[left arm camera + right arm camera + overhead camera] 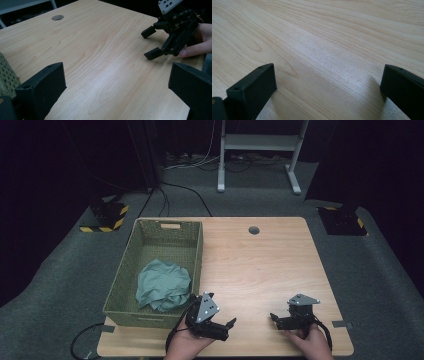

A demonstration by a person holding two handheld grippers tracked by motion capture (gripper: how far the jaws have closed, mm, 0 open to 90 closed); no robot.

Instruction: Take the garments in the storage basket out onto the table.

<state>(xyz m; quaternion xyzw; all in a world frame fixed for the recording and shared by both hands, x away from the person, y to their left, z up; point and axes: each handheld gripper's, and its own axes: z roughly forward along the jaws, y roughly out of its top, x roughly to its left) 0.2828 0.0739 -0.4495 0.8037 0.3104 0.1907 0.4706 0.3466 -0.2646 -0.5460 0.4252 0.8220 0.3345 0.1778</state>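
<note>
The crumpled green cloth (163,284) lies in the near half of the woven green basket (150,237), which sits on the wooden table (260,265) toward nine o'clock. Just beside the basket's near right corner, the left gripper (231,323) rests at six o'clock, jaws spread and empty. The right gripper (274,318) (at about five o'clock) faces it, jaws likewise parted over bare wood.
</note>
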